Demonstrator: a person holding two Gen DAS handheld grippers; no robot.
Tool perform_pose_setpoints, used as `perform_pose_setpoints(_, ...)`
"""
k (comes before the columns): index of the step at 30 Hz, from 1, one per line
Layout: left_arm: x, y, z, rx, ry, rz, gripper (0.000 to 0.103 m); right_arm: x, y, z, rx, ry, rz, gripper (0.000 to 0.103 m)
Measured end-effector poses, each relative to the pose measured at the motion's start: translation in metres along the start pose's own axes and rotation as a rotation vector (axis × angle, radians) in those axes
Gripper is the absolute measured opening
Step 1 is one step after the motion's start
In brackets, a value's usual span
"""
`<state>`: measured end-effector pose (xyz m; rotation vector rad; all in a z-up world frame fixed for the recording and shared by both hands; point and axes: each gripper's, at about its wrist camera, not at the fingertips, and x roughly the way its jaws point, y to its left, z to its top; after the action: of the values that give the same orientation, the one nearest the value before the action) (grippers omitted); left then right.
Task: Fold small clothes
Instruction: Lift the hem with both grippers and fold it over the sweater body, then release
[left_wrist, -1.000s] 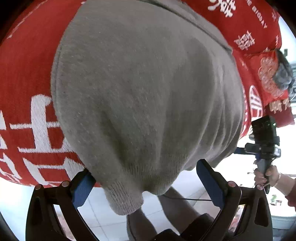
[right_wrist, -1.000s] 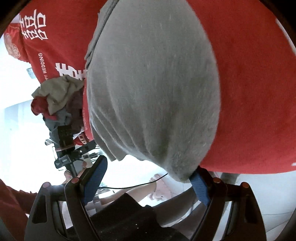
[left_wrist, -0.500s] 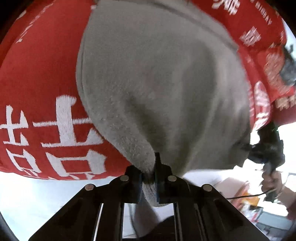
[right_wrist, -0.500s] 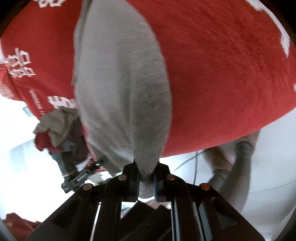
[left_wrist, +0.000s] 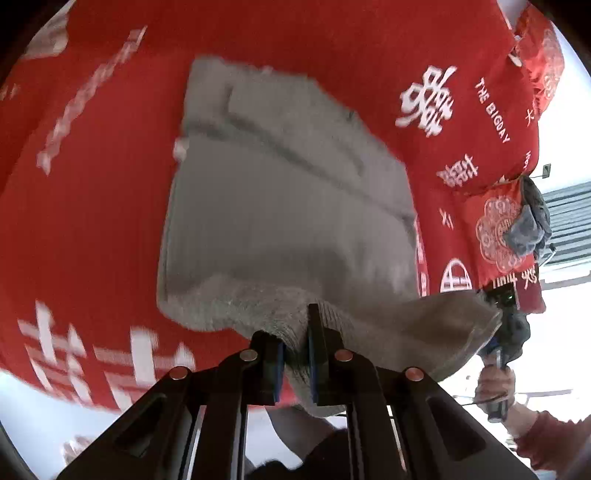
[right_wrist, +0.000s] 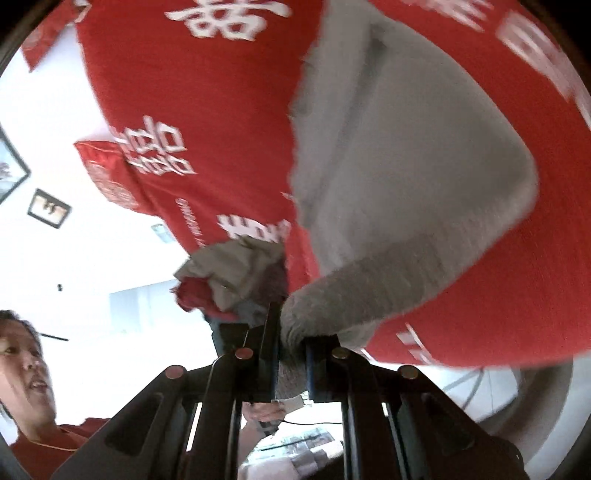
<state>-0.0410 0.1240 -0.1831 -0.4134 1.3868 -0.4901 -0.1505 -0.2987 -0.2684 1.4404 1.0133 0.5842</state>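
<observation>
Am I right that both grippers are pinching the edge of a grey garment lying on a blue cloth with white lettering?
Not quite: the cloth is red, not blue, as the left wrist view shows. Otherwise yes: the left gripper and right gripper each pinch the grey garment by its edge.

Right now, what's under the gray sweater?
The gray sweater lies on a red cloth with white characters, which shows all around it. Whatever lies beneath the sweater's middle is covered. Both grippers pinch its near edge.
</observation>
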Motion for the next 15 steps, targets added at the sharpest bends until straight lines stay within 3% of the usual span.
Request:
perform_pose_setpoints(4,-0.004,-0.011,0.051,-0.006,-0.076,0.007,0.011,0.005,0.039,0.053,-0.049,-0.029,0.05,0.012)
perform_pose_setpoints(9,0.017,-0.027,0.126,-0.026,-0.167,0.022,0.011,0.022,0.077,0.126,-0.124,-0.006,0.043,0.012)
perform_pose_setpoints(15,0.075,-0.007,0.198,-0.07,-0.186,0.12,0.011,0.053,0.076,0.22,-0.134,-0.022,-0.026,0.012)
